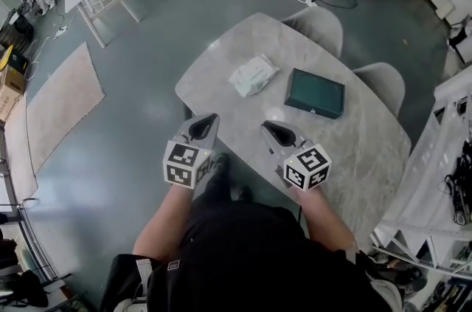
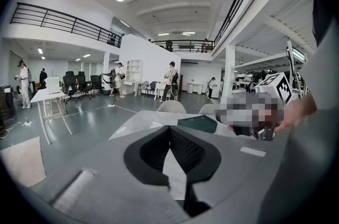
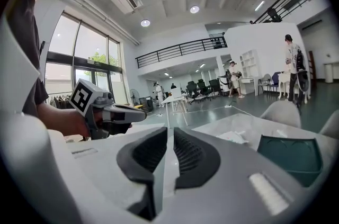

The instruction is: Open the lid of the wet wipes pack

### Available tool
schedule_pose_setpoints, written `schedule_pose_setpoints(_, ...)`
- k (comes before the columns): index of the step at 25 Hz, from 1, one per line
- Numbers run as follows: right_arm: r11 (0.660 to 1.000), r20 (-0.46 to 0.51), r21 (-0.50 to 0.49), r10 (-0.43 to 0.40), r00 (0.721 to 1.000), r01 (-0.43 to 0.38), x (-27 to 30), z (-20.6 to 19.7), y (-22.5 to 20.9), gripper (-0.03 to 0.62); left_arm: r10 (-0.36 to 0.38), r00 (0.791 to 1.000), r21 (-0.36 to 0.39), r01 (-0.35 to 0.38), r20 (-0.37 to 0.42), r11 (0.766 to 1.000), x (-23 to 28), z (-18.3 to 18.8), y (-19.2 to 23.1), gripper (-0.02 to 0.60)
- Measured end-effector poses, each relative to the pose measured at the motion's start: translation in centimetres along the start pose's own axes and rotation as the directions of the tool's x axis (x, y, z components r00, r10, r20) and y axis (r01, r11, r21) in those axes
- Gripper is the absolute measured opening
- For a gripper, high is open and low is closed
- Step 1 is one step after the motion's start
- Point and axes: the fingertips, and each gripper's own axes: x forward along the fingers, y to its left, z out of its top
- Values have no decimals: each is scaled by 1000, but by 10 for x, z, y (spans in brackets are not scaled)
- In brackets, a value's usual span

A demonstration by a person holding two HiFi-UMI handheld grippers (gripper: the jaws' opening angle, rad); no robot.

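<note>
Two grippers shut and empty, wipes pack lying untouched on the table
The white wipes pack lies flat near the far left edge of the table, and whether its lid is up cannot be told; a dark green box lies beside it toward the far right edge, the two apart. Well short of both, the left gripper hangs over the near left edge with its jaws together on nothing, and the right gripper hangs over the near edge, jaws likewise closed with nothing between. A grey chair stands at the far edge
</note>
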Motion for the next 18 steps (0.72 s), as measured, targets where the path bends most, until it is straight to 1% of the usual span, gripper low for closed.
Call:
schedule_pose_setpoints(4, 998, -35, 14, -56, 998, 57, 33, -1, -26, 34, -17, 1000, 37, 18, -22, 999, 35, 2, 34, 8)
schedule_pose_setpoints(8, 994, -62, 31, -102, 993, 104, 71, 8, -47, 33, -65, 997, 57, 68, -46, 996, 69, 10, 72, 8)
schedule_pose_setpoints(11, 989, -74, 45, -141, 987, 144, 95, 13, -60, 34, -115, 992, 65, 119, -57, 991, 92, 18, 97, 8)
schedule_pose_setpoints(14, 981, -91, 69, -173, 981, 179, 113, 12, -74, 34, -165, 983, 87, 172, -84, 981, 116, 23, 110, 8)
schedule_pose_setpoints(18, 975, -130, 97, -188, 974, 201, 128, 0, -93, 34, -212, 967, 104, 227, -138, 968, 150, 19, 110, 8)
